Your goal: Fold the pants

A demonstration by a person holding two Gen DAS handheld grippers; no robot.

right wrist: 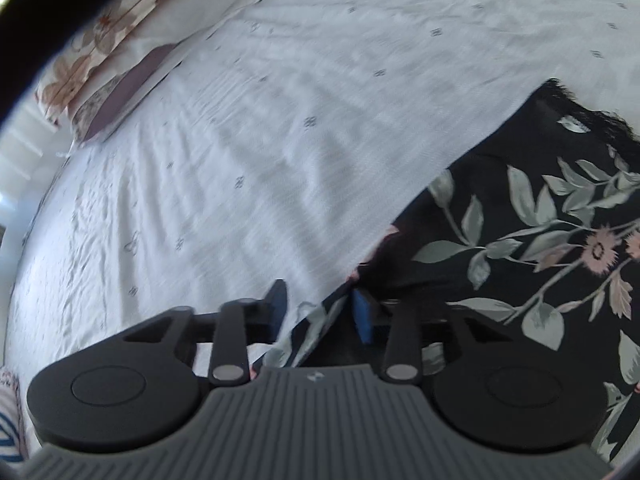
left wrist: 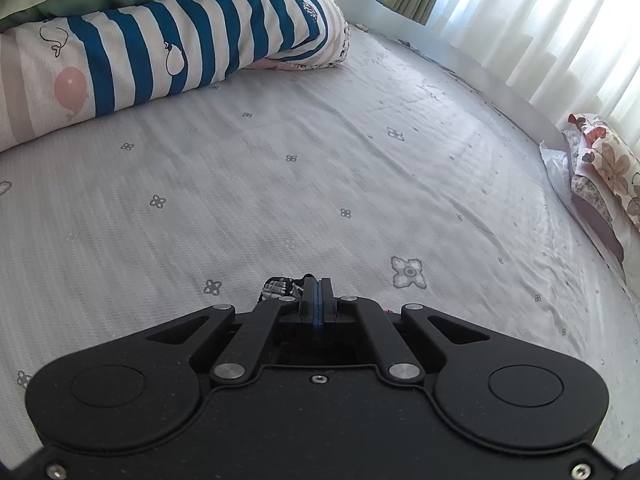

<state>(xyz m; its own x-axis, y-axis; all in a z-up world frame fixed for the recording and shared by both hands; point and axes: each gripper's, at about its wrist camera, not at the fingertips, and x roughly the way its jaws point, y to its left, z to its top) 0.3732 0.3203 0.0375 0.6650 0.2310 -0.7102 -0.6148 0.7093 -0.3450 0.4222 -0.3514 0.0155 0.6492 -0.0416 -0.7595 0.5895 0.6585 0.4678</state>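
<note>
Left claw (left wrist: 317, 286) is clenched on a bit of black floral fabric pants (left wrist: 280, 288). Right claw (right wrist: 320, 312) stands released astride the pants' (right wrist: 520, 240) edge on the white patterned bed sheet (right wrist: 280, 140).

Left gripper (left wrist: 318, 294): matte black body, finely speckled surface. Two rounded lobes, each with a shallow circular recess. Four flat black link arms run forward, pinned with silver round-head pivots; triangular cut-outs in the outer arms. Small hex screw at centre of the body, silver screws at the lower corners. Fingers (left wrist: 308, 300) black, faced with blue pads.

Right gripper (right wrist: 318, 308): same black lobes, circular recesses and silver pivots. Centre cover is grey, ribbed lengthwise, with a small pale logo near its front edge. Fingers (right wrist: 362, 316) carry blue pads on black mounts.
</note>
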